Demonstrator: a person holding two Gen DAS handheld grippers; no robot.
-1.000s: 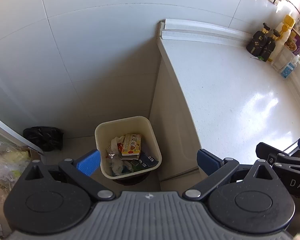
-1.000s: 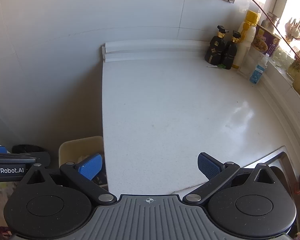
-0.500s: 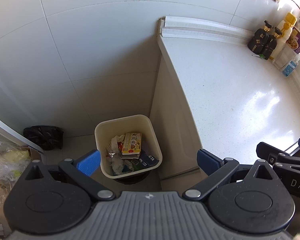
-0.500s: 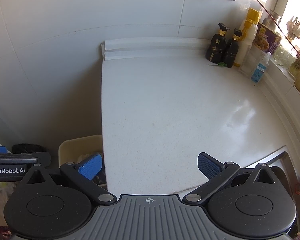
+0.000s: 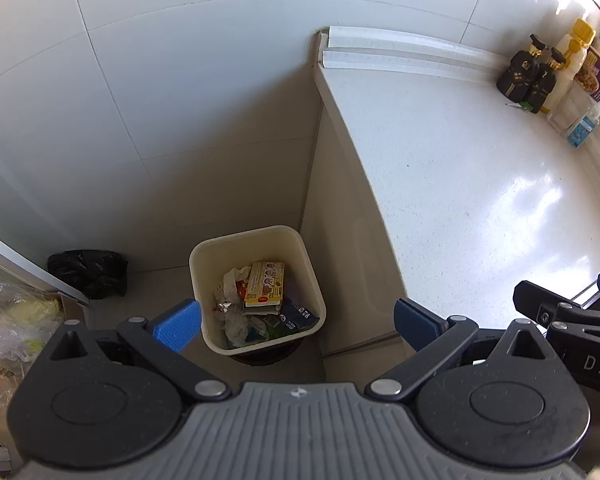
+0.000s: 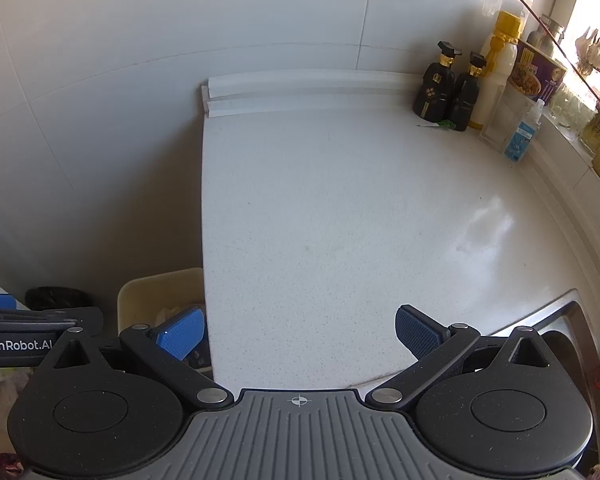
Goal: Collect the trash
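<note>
We hold our left claw (image 5: 296,322) wide and empty above the trash bin (image 5: 256,240) on the floor beside the desk's (image 6: 340,220) left edge; our right claw (image 6: 298,334) gapes wide over the desk.

Your left wrist view looks steeply down from high above the trash bin (image 5: 256,288) on the floor, with the countertop (image 5: 460,200) running off to its right. Your right wrist view sits over that same countertop (image 6: 340,220), facing the back wall (bottles (image 6: 448,88) far right). Both share the counter, bin corner (image 6: 156,292) and bottles (image 5: 534,76).
</note>
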